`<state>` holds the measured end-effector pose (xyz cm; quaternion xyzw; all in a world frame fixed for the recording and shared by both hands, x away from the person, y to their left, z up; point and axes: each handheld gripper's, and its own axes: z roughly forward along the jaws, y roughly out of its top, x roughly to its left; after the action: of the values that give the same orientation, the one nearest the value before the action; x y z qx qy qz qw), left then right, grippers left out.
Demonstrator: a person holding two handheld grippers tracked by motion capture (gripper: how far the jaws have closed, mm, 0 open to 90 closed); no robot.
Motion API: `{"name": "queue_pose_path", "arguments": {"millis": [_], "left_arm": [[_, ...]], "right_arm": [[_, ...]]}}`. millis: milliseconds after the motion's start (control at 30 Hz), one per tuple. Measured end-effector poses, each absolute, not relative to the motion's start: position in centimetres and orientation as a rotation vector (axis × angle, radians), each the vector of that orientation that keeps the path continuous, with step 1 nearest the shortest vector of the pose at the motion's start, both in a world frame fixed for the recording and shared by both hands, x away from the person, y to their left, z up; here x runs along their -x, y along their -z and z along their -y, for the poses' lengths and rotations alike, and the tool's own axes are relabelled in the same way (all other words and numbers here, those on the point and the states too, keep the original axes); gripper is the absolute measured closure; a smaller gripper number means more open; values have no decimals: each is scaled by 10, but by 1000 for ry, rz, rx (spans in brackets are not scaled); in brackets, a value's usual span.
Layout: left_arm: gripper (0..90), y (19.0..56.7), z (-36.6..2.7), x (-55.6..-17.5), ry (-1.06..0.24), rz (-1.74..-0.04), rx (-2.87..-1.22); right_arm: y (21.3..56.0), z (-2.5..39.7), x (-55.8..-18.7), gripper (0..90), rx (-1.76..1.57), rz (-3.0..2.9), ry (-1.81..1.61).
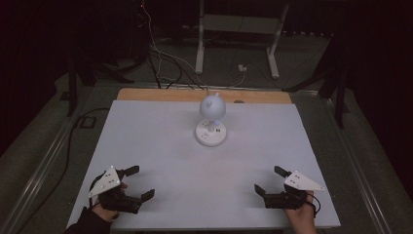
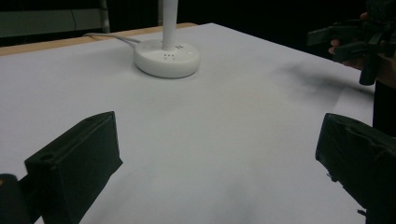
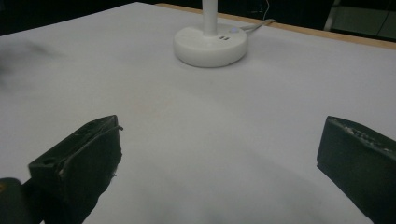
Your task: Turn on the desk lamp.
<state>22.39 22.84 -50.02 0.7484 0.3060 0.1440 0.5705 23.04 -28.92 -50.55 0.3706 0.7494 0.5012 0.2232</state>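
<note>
A white desk lamp (image 1: 211,120) with a round base and a bulbous head stands on the white table top (image 1: 160,146), toward the far middle. Its base (image 2: 167,58) and stem appear ahead in the left gripper view, and its base (image 3: 210,45) lies ahead in the right gripper view. My left gripper (image 1: 140,183) rests near the front left corner, open and holding nothing. My right gripper (image 1: 270,180) rests near the front right corner, also open with nothing in it. In the left gripper view the right gripper (image 2: 348,39) shows at the far right, held in a hand.
The lamp's white cable (image 2: 112,38) runs off the far edge of the table. A wooden strip (image 1: 160,94) borders the far edge. Beyond it on the dark floor are cables (image 1: 160,63) and a white stand's legs (image 1: 236,44). Metal rails (image 1: 44,161) flank the table.
</note>
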Motion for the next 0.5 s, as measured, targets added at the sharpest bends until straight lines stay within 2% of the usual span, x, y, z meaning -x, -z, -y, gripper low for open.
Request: {"name": "queue_pose_path", "arguments": {"millis": [500], "left_arm": [[4, 500, -229, -224, -338, -722, -1747]], "right_arm": [[500, 286, -230, 2, -1043, -2070, -1335]]}}
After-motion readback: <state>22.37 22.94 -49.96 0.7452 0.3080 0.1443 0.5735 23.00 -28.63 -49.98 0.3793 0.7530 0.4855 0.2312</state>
